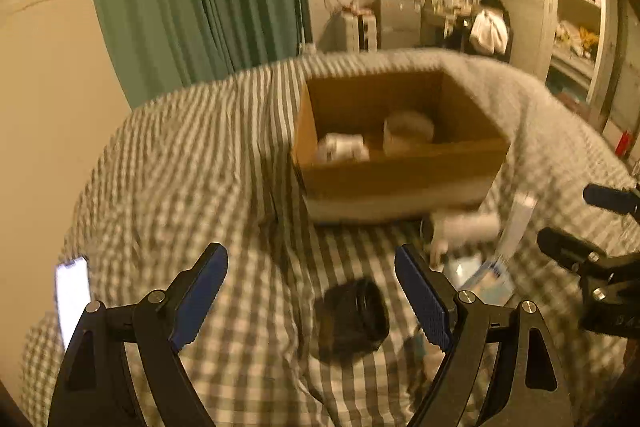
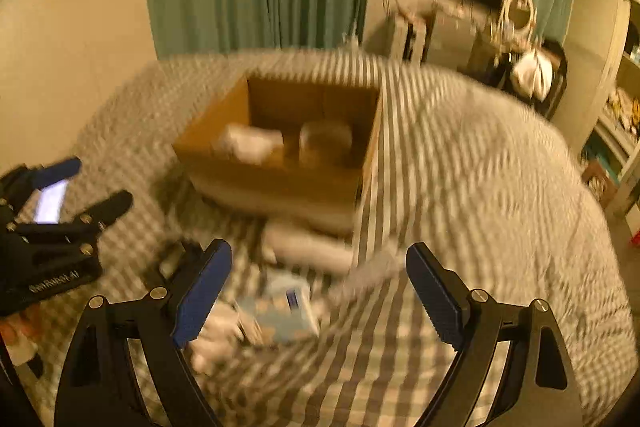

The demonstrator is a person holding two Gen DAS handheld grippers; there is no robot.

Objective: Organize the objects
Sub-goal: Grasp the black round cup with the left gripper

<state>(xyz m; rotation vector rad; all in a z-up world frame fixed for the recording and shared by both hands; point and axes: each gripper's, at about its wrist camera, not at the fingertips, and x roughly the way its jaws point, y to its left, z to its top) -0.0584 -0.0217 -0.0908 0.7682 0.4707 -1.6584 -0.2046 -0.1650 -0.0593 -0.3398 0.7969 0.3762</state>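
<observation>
Left claw (image 1: 311, 299) gapes wide, empty, above a black round pouch (image 1: 352, 319) on the checked bed cover (image 1: 200, 167). Right claw (image 2: 319, 297) is also wide, empty, over a pale blue packet (image 2: 286, 311); open brown cardboard box (image 2: 280, 183) sits ahead.

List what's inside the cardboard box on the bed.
Inside the cardboard box lie a white bundle and a round pale container. Its near wall hides part of the floor; blur obscures details.

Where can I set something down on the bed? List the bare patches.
Bare checked cover lies right of the cardboard box, and more between the box and the lit phone. It is crowded just in front of the box: white bottle, blue-and-white packet, black object.
</observation>
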